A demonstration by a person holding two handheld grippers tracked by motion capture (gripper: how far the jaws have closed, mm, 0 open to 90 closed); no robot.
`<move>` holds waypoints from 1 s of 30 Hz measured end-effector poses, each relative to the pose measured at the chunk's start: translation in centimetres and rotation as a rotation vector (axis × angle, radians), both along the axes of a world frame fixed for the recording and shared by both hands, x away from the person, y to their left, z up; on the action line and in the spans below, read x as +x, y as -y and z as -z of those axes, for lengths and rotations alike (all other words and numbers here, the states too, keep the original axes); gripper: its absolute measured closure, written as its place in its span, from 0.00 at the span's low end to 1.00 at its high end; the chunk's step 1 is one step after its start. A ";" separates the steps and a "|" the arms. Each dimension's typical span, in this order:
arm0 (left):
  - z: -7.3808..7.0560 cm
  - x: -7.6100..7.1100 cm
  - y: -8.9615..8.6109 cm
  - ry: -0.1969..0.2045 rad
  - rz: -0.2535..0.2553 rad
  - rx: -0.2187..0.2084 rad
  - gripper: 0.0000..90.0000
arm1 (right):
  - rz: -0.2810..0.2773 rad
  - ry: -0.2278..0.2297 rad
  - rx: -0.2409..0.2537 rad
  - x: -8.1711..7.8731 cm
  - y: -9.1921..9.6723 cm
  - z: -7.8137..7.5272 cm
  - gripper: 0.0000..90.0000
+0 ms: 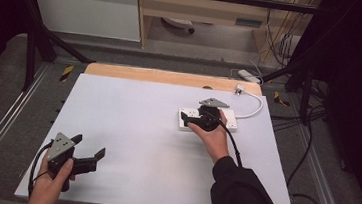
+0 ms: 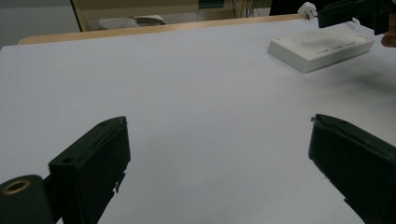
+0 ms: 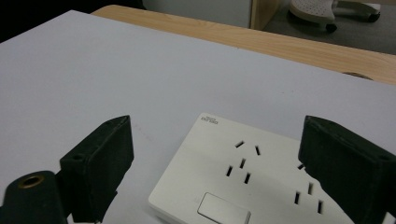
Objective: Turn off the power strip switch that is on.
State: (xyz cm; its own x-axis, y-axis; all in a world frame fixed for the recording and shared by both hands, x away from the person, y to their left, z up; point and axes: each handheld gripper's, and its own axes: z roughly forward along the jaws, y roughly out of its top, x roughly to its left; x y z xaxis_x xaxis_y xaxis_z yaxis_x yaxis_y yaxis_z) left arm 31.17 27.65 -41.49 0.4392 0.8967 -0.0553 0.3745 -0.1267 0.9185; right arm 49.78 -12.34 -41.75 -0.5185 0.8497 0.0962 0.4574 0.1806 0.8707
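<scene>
A: From the high view, where is everything relative to the power strip [image 1: 207,120]?

B: The white strip lies flat on the white table [image 1: 136,133], toward its far right part. The right gripper [image 1: 187,117] hovers directly over it, held in a hand [image 1: 213,138]. A white cable [image 1: 251,109] runs from the strip's right end to a plug [image 1: 240,90] beyond it. The left gripper [image 1: 91,148] sits well apart from the strip, at the table's near left corner.

A: And the left gripper view?

B: Its jaws stand wide apart with nothing between them; the power strip [image 2: 322,46] lies far ahead, up to the right.

A: The right gripper view?

B: Jaws spread wide, gripping nothing. The power strip [image 3: 261,182] lies just below and between them, sockets and a switch [image 3: 224,210] facing up; whether the tips touch it, I cannot tell.
</scene>
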 end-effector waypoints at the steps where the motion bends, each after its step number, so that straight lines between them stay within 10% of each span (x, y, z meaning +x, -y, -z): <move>1: 0.0 0.0 0.0 0.000 0.000 0.000 0.06 | 0.004 -0.003 0.002 0.0 0.0 -0.1 0.09; 30: 0.0 0.0 -0.1 0.001 -0.002 0.002 0.06 | -0.011 -0.016 0.015 0.2 0.4 -1.8 0.04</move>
